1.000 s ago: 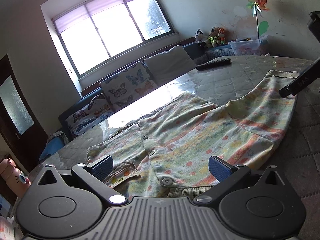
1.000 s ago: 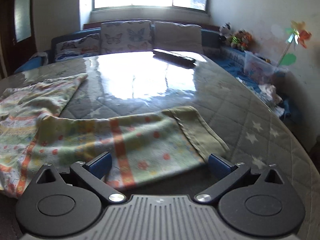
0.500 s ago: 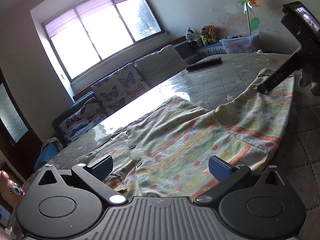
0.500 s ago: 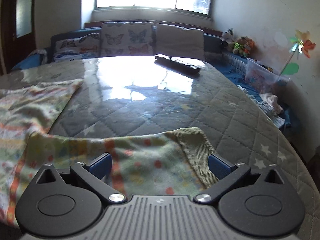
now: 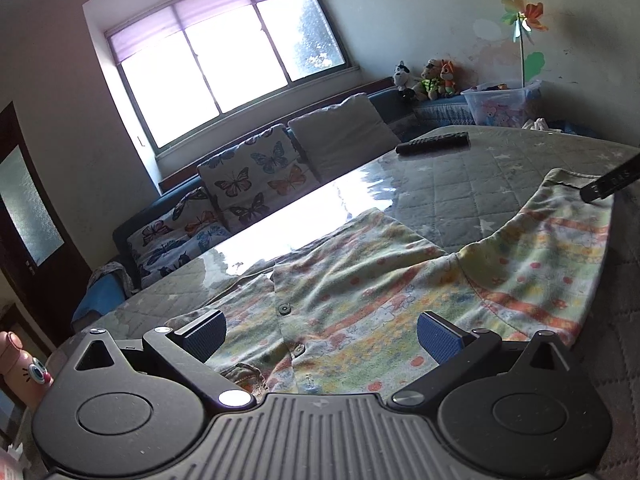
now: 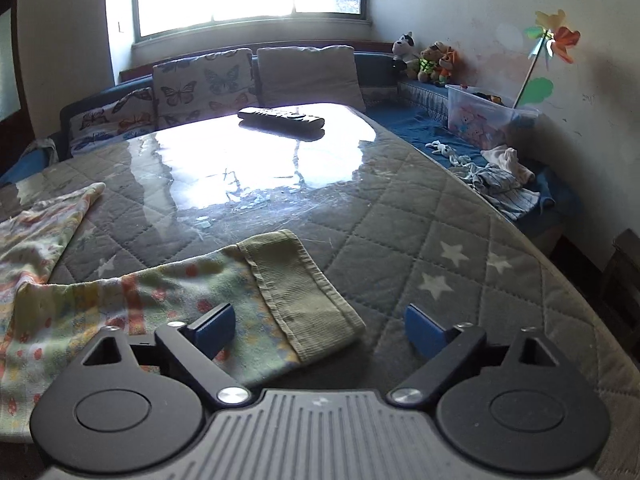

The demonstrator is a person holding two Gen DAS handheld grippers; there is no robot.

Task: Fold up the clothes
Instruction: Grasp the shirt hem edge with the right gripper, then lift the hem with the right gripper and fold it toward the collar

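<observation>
A pale buttoned child's garment (image 5: pixel 400 296) with orange stripes and dots lies spread on the quilted table (image 5: pixel 460 184). My left gripper (image 5: pixel 320 332) is open and empty, just above the garment's button placket. My right gripper (image 6: pixel 320 330) is open and empty, over the sleeve's green ribbed cuff (image 6: pixel 304 296). The sleeve (image 6: pixel 152 304) runs off to the left. Part of the right gripper (image 5: pixel 612 184) shows in the left wrist view at the cuff.
A black remote (image 6: pixel 280 118) lies at the table's far side, also seen in the left wrist view (image 5: pixel 432 144). Butterfly cushions (image 5: pixel 256 176) line a sofa behind. A plastic box (image 6: pixel 484 120) and loose clothes (image 6: pixel 496 184) sit on the right bench. A pink bottle (image 5: pixel 24 372) stands left.
Both grippers shifted slightly over the garment. The right one moved forward and right so the cuff sits between its fingers. Both stayed open.
</observation>
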